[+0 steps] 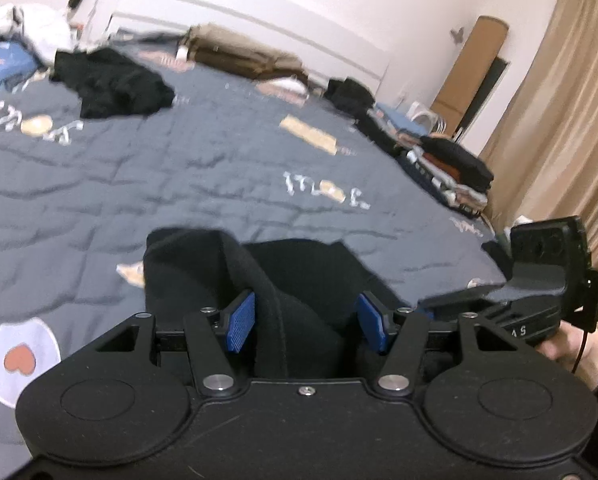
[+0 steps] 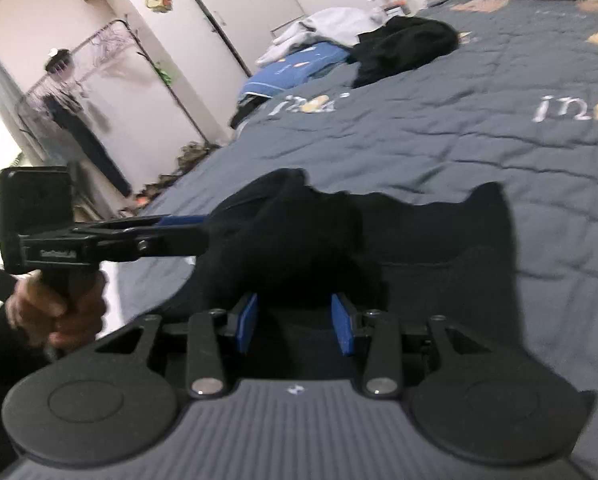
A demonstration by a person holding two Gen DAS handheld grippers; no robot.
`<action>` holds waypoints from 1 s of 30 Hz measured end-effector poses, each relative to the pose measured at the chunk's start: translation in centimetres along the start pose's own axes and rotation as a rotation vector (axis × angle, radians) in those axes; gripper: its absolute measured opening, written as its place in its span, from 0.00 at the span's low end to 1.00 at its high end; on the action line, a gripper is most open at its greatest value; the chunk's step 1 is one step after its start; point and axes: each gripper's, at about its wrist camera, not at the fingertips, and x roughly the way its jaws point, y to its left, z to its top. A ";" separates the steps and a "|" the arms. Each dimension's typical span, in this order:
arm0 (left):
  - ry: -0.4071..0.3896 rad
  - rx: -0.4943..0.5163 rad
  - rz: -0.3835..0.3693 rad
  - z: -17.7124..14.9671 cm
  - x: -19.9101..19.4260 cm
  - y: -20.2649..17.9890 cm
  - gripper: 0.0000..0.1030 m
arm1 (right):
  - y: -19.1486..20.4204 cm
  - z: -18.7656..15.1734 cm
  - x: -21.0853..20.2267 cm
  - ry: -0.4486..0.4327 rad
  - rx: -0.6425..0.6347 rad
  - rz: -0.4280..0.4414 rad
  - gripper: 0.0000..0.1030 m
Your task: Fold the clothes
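On bed, my left claw half-open, right claw narrower, both loosely straddling black garment; risk: fabric slipping free, bunching toward 12 o'clock.

garment: black | quilt: grey, printed | pads: blue

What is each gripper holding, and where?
Black garment: a thick fold lies between the left gripper jaws, pads apart. Right gripper: bunched cloth between open jaws.
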 end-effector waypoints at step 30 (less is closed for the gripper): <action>0.251 0.113 0.143 -1.4 5.2 -0.3 0.44 | -1.4 0.3 -4.0 -0.044 0.046 -0.024 0.48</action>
